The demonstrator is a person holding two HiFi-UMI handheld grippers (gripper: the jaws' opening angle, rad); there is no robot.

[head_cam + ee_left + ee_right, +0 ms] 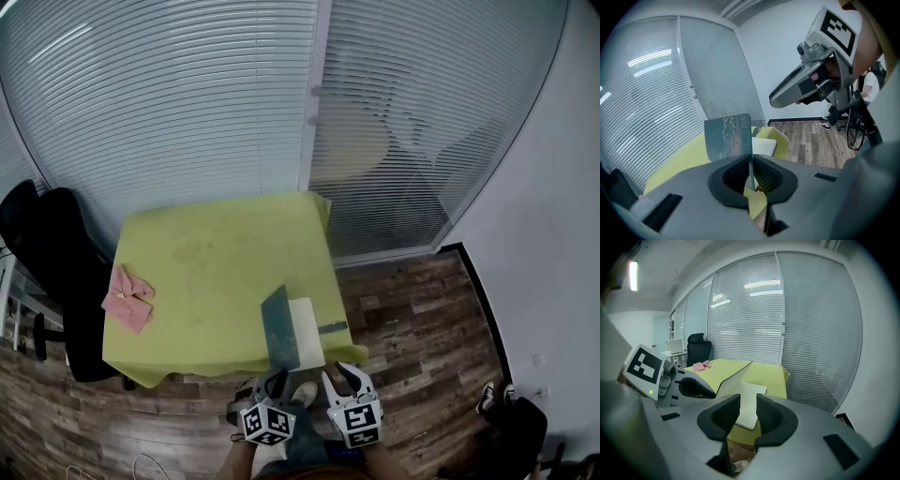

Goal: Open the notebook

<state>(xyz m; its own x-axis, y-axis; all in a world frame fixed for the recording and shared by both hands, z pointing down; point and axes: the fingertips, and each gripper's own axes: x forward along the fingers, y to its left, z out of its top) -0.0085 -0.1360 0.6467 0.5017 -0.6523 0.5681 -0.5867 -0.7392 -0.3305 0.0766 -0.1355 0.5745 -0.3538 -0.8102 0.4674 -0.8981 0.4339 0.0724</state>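
One notebook [281, 328], one pink cloth [128, 298], one table [225, 253].

Upright teal notebook cover [727, 136] — edge tight between jaws of left gripper [751, 165]

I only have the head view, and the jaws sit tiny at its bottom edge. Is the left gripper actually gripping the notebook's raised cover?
Observer: Yes. In the left gripper view, the left gripper is pinched shut on the lower edge of the notebook cover, which stands nearly upright.
Operator: And the right one, is it holding the pages down?
Observer: No. In the right gripper view, the right gripper has its pads apart and pressing on nothing. The white page only shows through the gap.
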